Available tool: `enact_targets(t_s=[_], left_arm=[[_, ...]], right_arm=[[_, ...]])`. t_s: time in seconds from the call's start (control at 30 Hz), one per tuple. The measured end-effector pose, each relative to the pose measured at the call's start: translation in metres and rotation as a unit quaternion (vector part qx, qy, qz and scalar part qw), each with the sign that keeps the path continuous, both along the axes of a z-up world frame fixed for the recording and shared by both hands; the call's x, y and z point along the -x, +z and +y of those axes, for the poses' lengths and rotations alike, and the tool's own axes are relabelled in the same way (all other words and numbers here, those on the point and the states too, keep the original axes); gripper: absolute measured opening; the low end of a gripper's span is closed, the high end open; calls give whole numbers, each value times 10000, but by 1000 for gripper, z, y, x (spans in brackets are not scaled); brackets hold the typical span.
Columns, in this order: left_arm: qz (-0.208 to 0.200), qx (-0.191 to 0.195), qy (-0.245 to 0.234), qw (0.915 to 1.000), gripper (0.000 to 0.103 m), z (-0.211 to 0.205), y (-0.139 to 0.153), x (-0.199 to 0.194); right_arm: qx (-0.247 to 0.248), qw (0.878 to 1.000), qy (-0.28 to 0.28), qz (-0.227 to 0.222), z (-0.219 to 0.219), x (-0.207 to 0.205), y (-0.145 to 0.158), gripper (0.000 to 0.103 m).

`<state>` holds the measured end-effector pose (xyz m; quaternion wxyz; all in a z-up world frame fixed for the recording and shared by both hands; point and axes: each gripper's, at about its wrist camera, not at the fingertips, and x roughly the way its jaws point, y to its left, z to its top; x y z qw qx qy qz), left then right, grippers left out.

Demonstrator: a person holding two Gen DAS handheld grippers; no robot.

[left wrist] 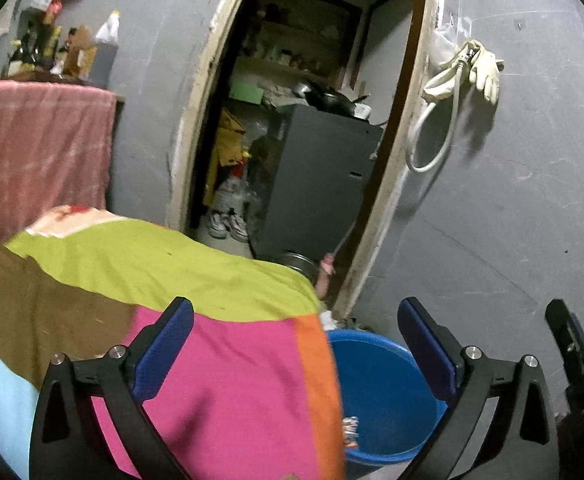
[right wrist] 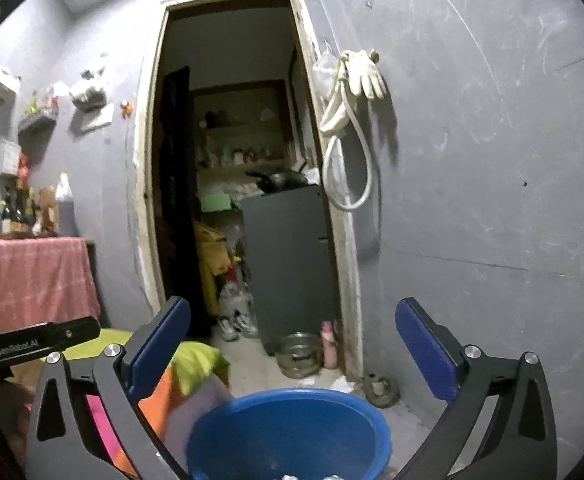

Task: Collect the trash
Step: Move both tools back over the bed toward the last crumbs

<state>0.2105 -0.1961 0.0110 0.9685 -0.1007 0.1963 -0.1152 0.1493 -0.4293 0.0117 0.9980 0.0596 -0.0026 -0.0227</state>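
Left wrist view: your left gripper (left wrist: 295,344) stood with fingers spread wide, nothing between the pads. The patchwork bedcover (left wrist: 212,320) lay under the left finger; the blue tub (left wrist: 383,392) sat below the right finger, a scrap of trash (left wrist: 349,430) inside at its near wall.

Right wrist view: your right gripper (right wrist: 292,344) was likewise spread and empty, held directly over the blue tub (right wrist: 292,424), pale trash (right wrist: 292,476) just showing at the bottom: likely placed for dropping.
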Motion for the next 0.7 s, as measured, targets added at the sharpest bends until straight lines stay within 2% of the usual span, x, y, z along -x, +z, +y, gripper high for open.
enact_targets(t_s=[0.27,0.5,0.7], left_arm=[[-119,-383,277,9988,101,49,9,22],[85,-556,668,9962,101,106,3,28],[416,-655,757,9941,101,143,-10,27]], right_arm=[[-39,9990,416,-139,34,-1,8,103],[109,9967,801,1,75,-13,10,103],[361,9909,1249,350,116,-30,7,103]])
